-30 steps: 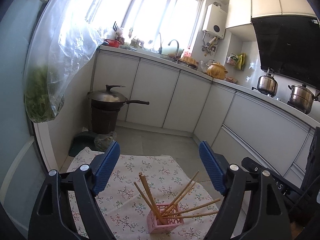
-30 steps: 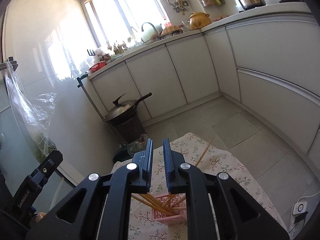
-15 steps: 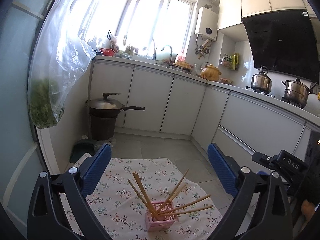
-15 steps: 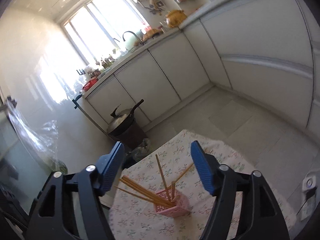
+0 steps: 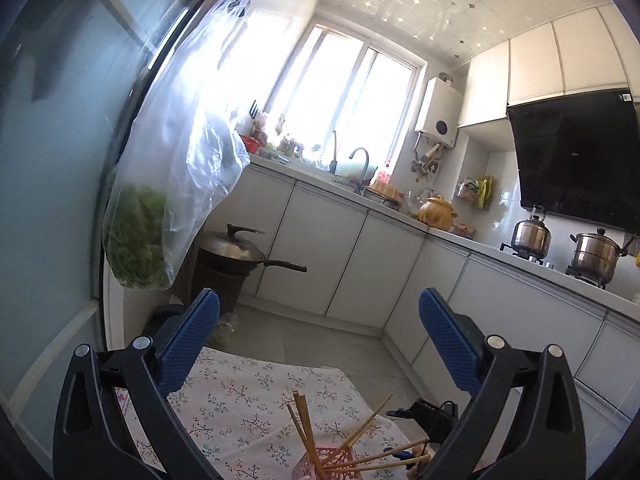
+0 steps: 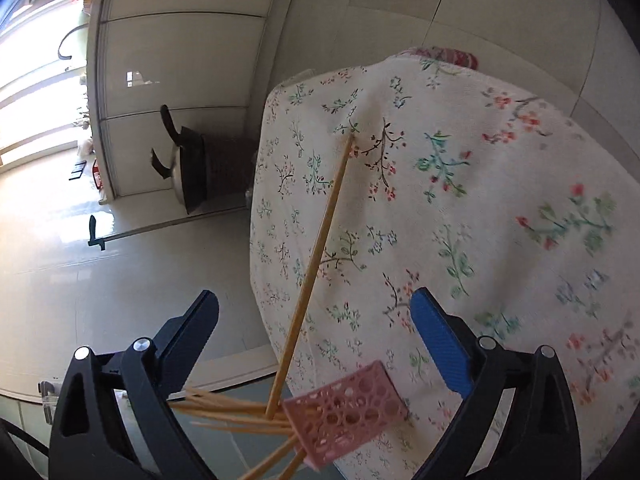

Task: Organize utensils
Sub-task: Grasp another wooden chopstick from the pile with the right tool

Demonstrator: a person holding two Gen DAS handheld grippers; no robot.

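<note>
Nearly done by the look of it: chopsticks (image 6: 316,264) gathered in the pink holder (image 6: 348,412) near the worktop (image 6: 460,200) edge, none seen loose on the cloth, left claw (image 5: 318,336) released and empty, right claw (image 6: 314,340) opening, gripping nothing.

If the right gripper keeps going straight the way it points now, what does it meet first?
Probably the long chopstick slanting up from the pink holder, between the opening jaws of the right gripper; behind it, the floral cloth. Depth is unclear.
</note>
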